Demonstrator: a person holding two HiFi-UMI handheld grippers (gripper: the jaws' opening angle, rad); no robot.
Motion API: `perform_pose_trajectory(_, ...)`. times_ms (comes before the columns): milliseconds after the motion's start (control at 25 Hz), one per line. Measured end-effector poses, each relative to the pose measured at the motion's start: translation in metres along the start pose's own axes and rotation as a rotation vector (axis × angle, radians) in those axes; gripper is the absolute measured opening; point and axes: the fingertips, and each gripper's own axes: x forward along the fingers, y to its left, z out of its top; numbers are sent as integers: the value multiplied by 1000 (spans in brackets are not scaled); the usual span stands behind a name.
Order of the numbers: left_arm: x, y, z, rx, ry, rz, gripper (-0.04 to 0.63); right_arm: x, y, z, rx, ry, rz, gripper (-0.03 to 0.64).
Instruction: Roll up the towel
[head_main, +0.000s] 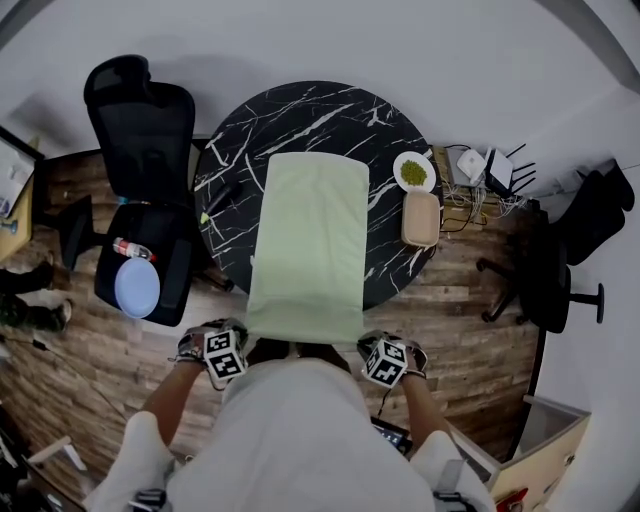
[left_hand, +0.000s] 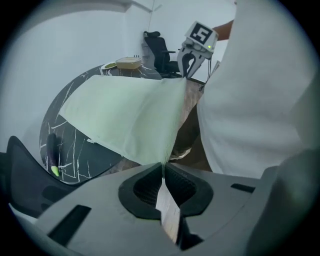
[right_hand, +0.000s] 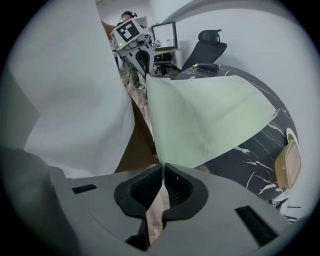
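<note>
Green towel lengthwise, running away from person.

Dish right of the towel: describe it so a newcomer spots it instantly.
Find the round black marble table and look past the right edge of the green towel spread across it. Near the table's right rim sits a small white dish holding something green, just beyond a tan rounded box. It is the tabletop's only round white item.

Pale green towel, plain rectangle, not rolled at all. It lies smooth and lengthwise across my round black marble table. The near end is off the table edge and lifted, with one corner pinched in my left gripper and the other in my right gripper.
</note>
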Motion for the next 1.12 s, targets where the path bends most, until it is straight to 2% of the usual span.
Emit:
perform_pose_trajectory(160, -25, 15, 12, -19, -12, 11, 17, -30, -18, 16, 38, -58, -22, 9)
perform_pose_trajectory(360, -46, 71, 34, -39, -43, 100, 17, -62, -85, 45, 67, -145, -157, 9)
perform_pose_trajectory(600, -31, 156, 55, -46, -8, 219, 17, -53, -168, 67, 47, -98, -274, 11)
perform_pose_trajectory(720, -14, 191, 61, -51, 31, 268, 17, -35, -199, 72, 80, -72, -314, 11)
perform_pose_trajectory(800, -4, 210, 63, -93, 30, 308, 22, -30, -219, 74, 120, -78, -385, 37)
perform_pose_trajectory(840, -1, 215, 64, -119, 17, 325, 66, -30, -225, 75, 135, -88, -427, 80)
perform_pose_trajectory(880, 0, 216, 65, -138, -5, 338, 155, -32, -228, 76, 145, -101, -464, 112)
perform_pose_trajectory(920, 0, 214, 66, -148, -31, 347, 190, -34, -227, 76, 146, -111, -492, 118)
perform_pose_trajectory(1040, 0, 201, 63, -140, -76, 355, 201, -35, -212, 64, 104, -100, -525, 117)
perform_pose_trajectory(1120, 3, 190, 55, -139, -76, 341, 222, -30, -196, 56, 85, -97, -503, 114)
